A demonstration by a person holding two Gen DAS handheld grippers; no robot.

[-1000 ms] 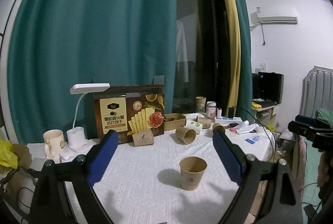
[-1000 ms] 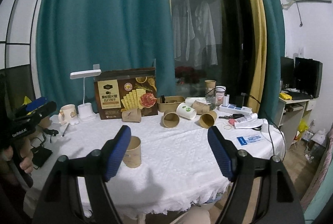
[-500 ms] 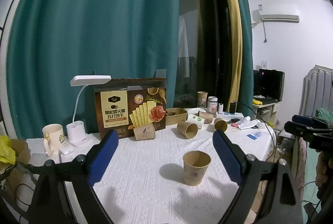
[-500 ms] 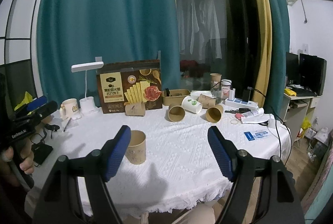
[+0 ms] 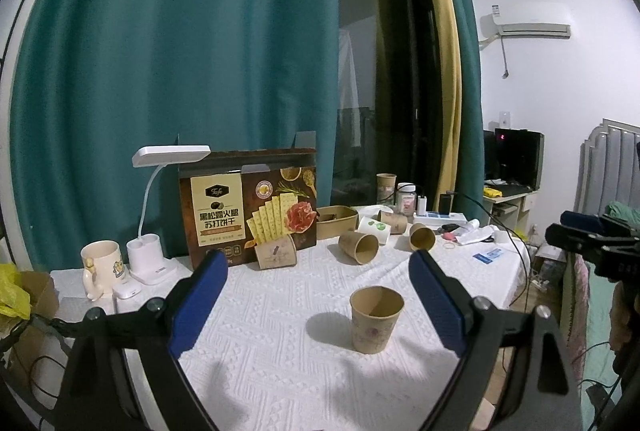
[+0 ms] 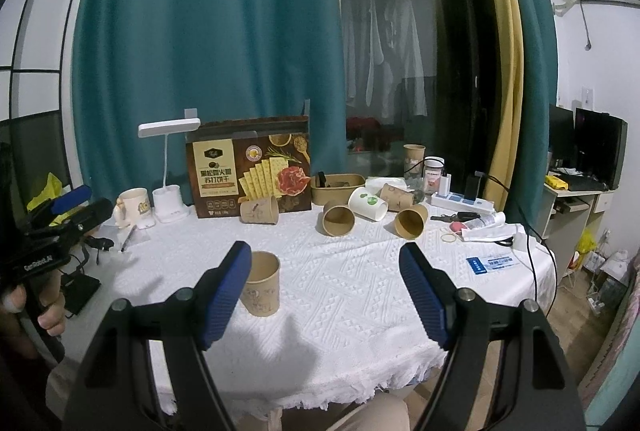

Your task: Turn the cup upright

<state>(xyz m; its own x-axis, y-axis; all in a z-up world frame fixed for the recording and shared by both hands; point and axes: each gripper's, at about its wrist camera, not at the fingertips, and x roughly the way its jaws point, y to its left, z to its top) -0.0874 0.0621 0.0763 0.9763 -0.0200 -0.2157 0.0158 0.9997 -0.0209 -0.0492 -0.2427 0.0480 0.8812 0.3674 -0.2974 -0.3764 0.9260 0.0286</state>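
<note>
Teal curtains back a white-clothed table point(image 5: 280, 331) where the cup point(image 5: 376, 313) now stands upright, mouth up, and both the left gripper point(image 5: 316, 305) and right gripper point(image 6: 326, 289), wide and empty, have drawn back, so the flip looks done.

Brown cup point(image 5: 376, 313) with faint print, white diamond-textured tablecloth point(image 5: 280, 335), teal curtain point(image 5: 180, 71), blue gripper pads point(image 5: 198, 305).

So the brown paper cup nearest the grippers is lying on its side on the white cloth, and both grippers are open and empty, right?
Not quite. The nearest brown paper cup stands upright, mouth up, as the left wrist view shows. The left gripper and right gripper are indeed open and empty.
</note>
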